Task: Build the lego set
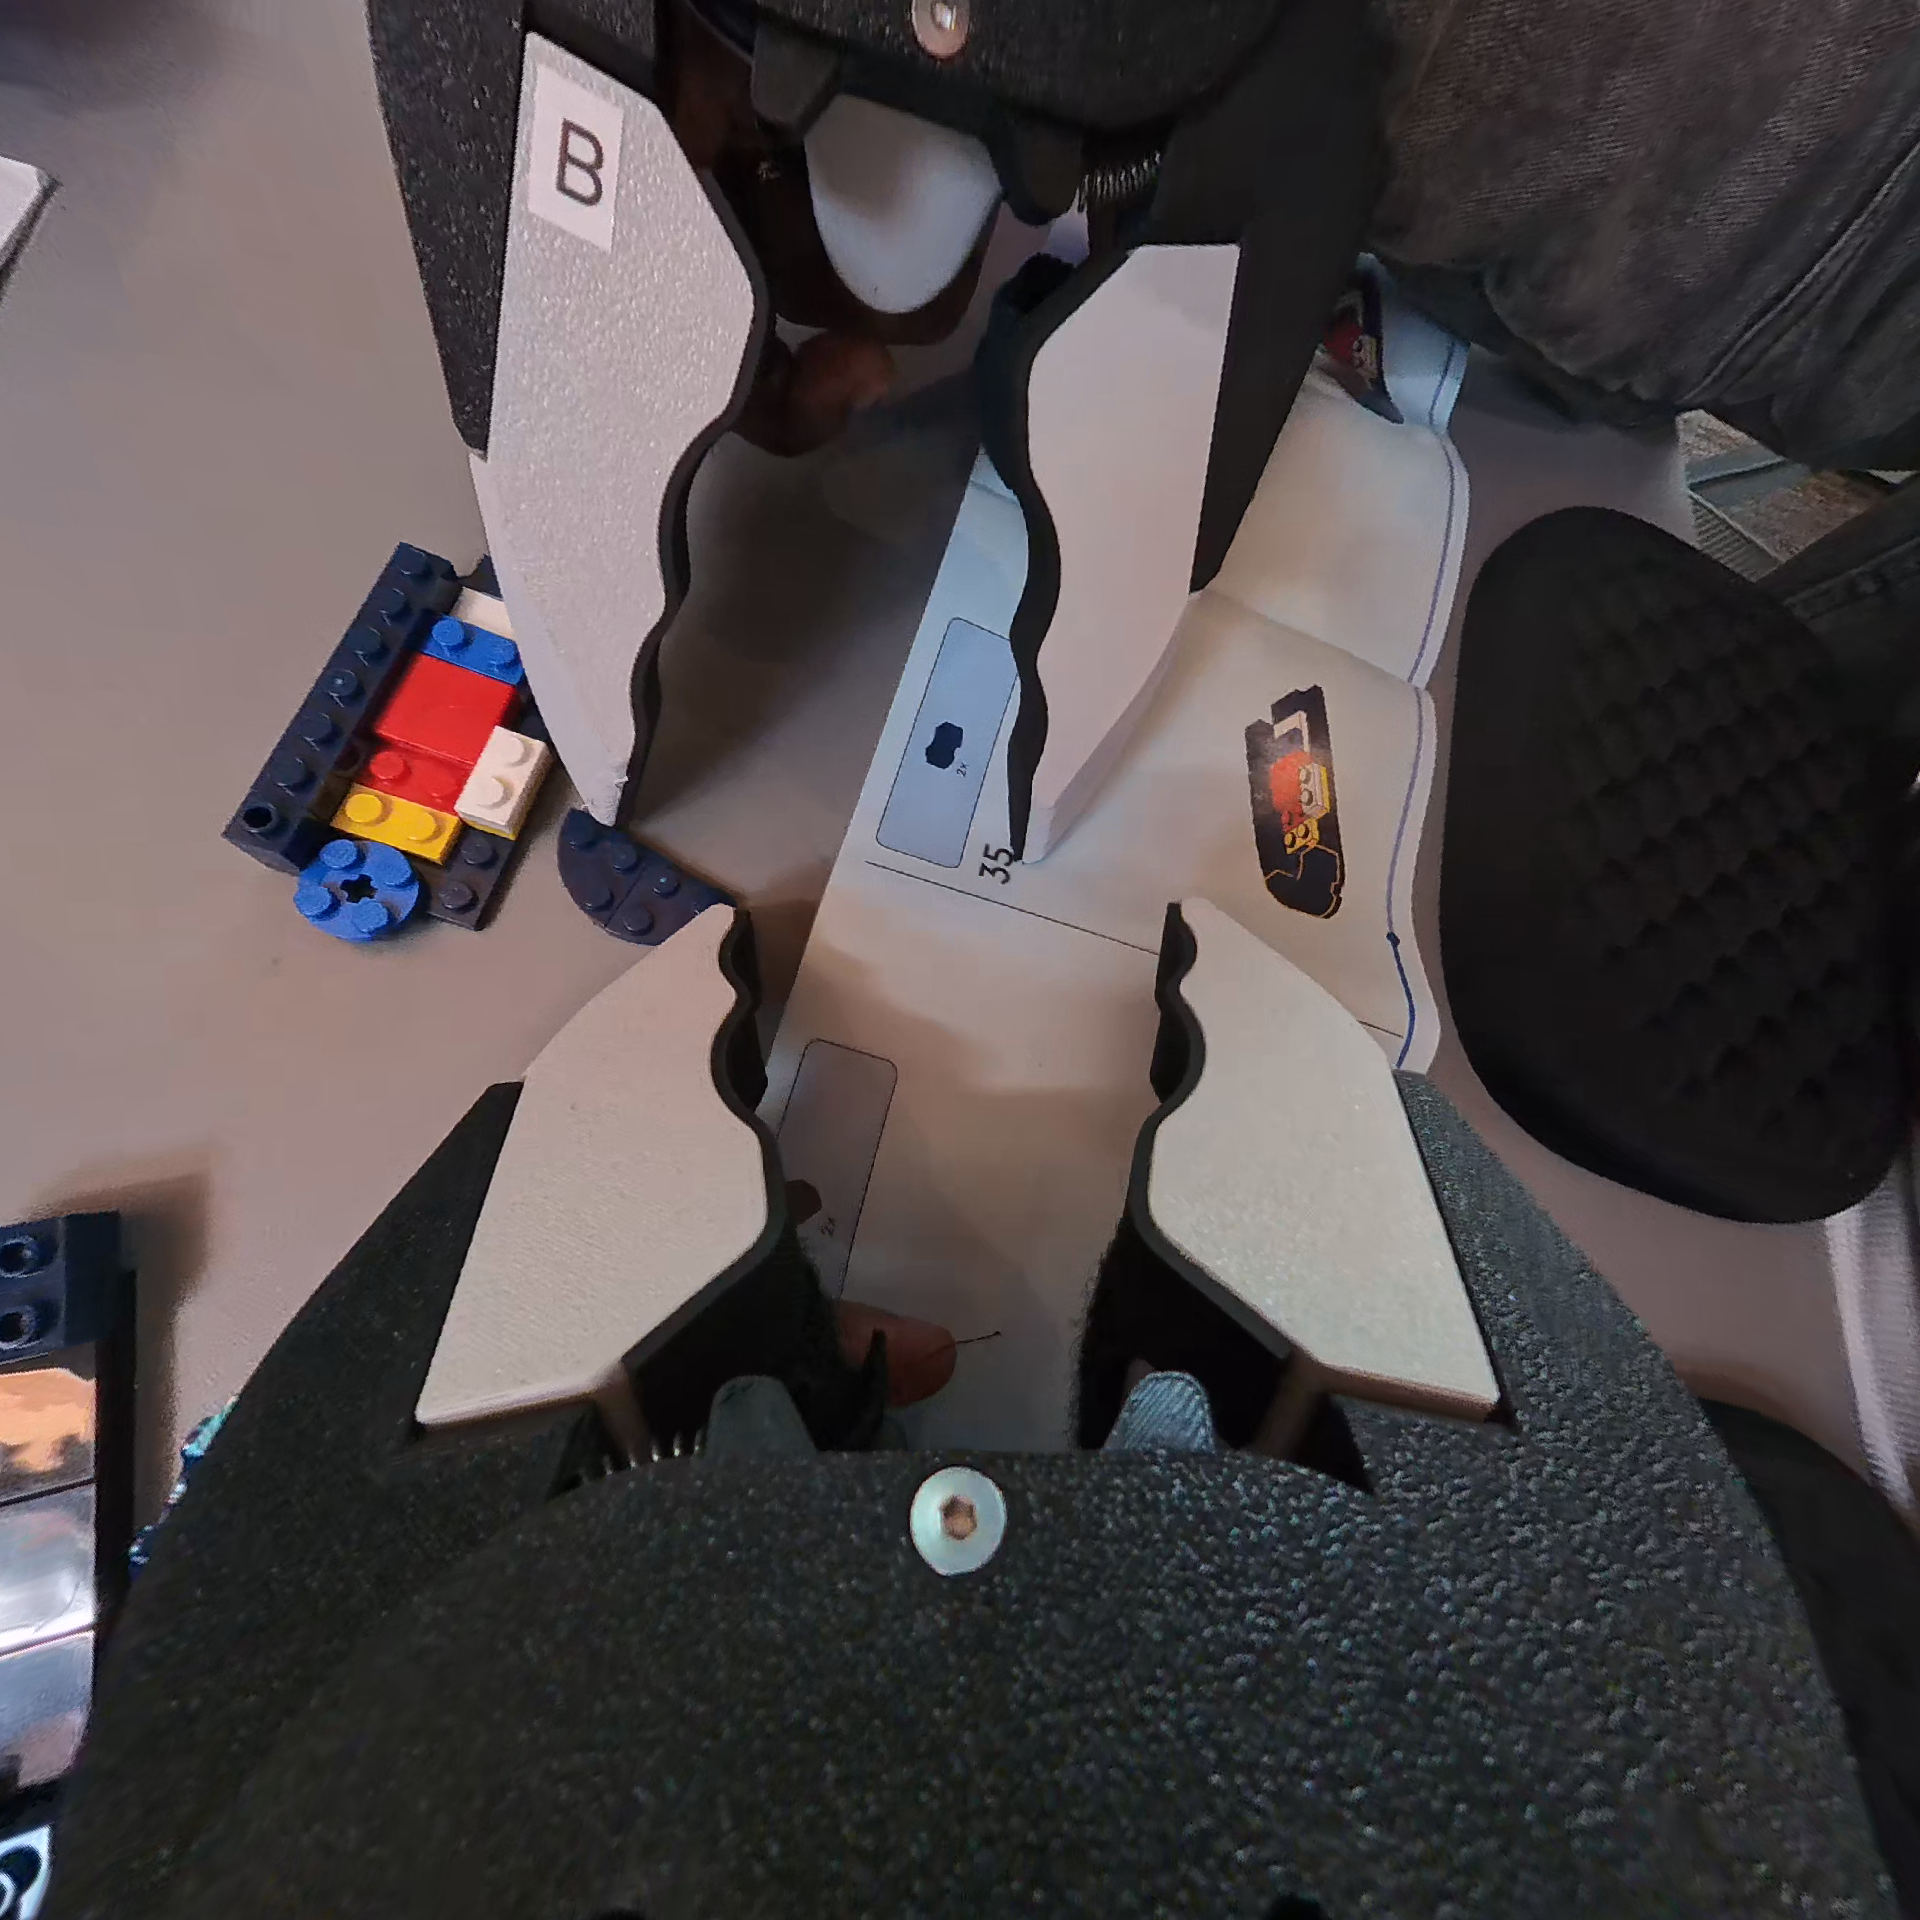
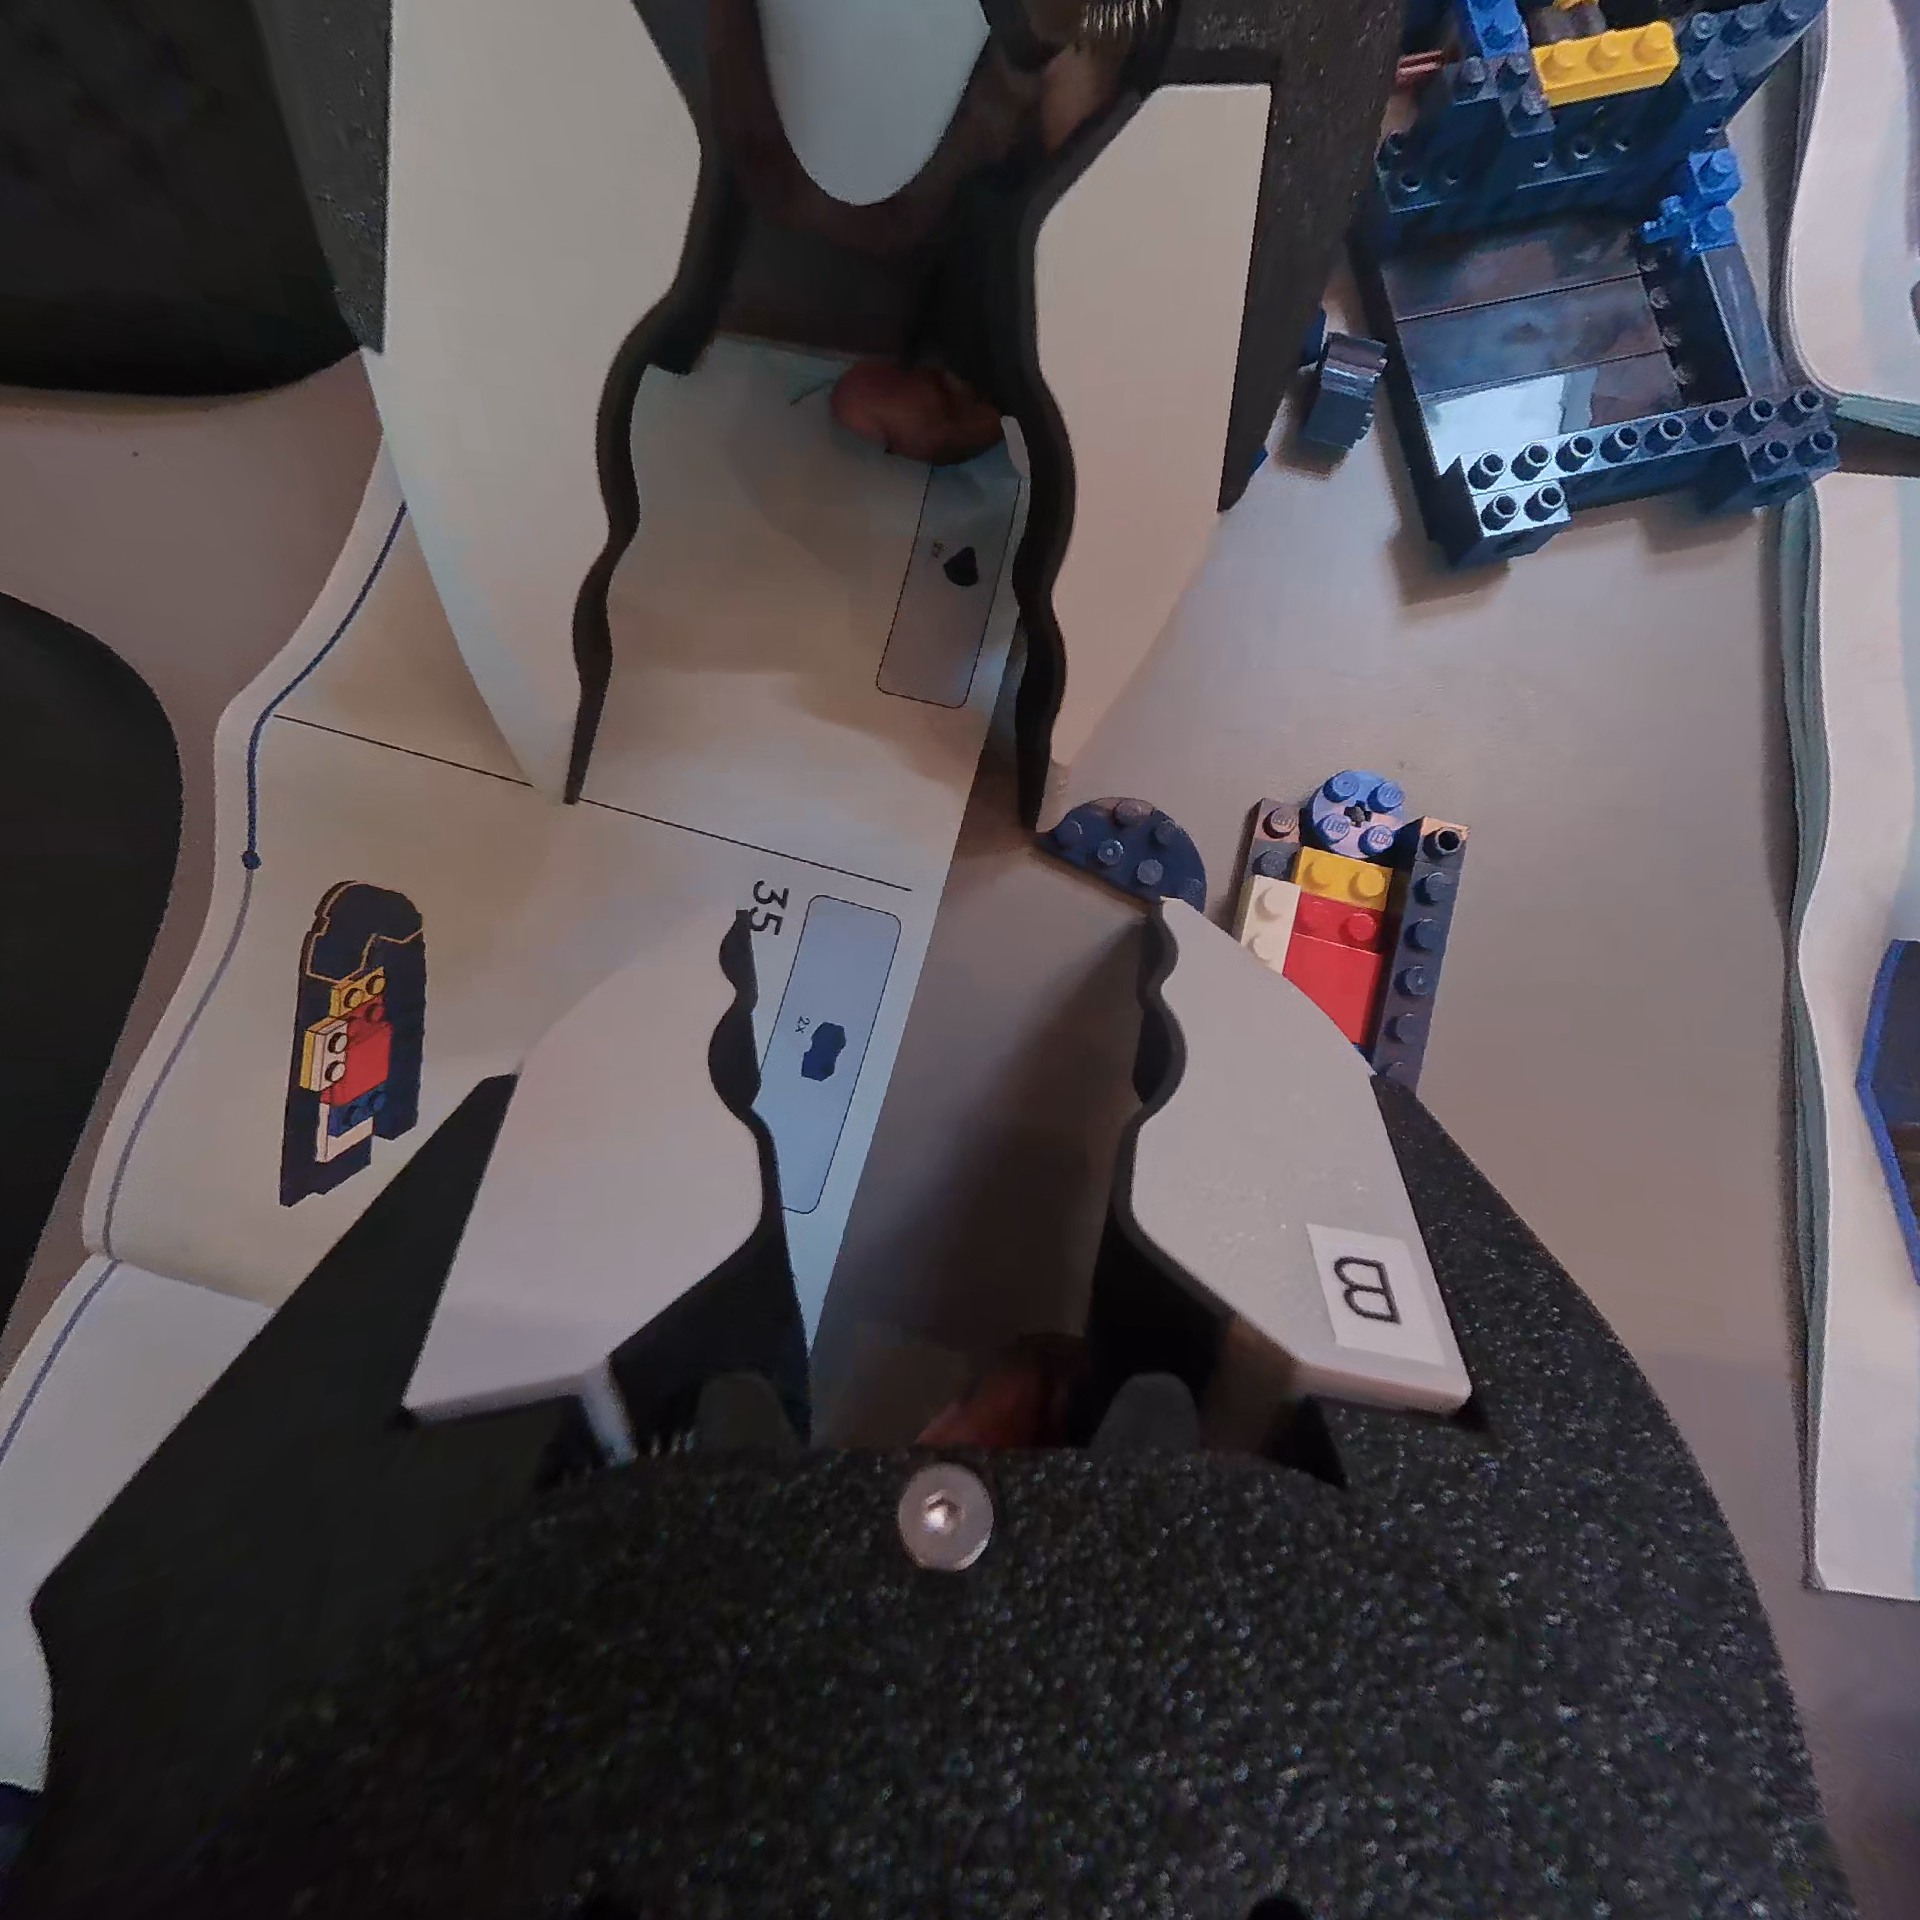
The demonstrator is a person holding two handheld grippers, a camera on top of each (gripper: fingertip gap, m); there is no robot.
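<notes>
My left gripper [image 1: 956, 914] is open and empty over an open instruction booklet [image 1: 1143, 831]. My right gripper [image 2: 948, 920] faces it from the opposite side, also open and empty, half over the same booklet [image 2: 665, 852]. In the left wrist view the right gripper [image 1: 821, 831] comes in from the top. In the right wrist view the left gripper [image 2: 800, 805] does the same. A dark blue half-round plate [image 1: 634, 883] [image 2: 1127, 847] lies on the table just outside both gaps, close to one fingertip of each gripper. Beside it sits a small brick assembly [image 1: 405, 748] [image 2: 1351, 935] of red, yellow, white and blue pieces.
A larger dark blue brick build [image 2: 1590, 343] stands at the back right, with a small dark blue piece [image 2: 1345, 384] next to it. A black mesh chair seat [image 1: 1662, 862] lies beyond the booklet's edge. A second booklet [image 2: 1849, 1143] lies at the far right. A person's trouser leg [image 1: 1662, 208] is close. Less than 4 cm separates the two grippers' tips.
</notes>
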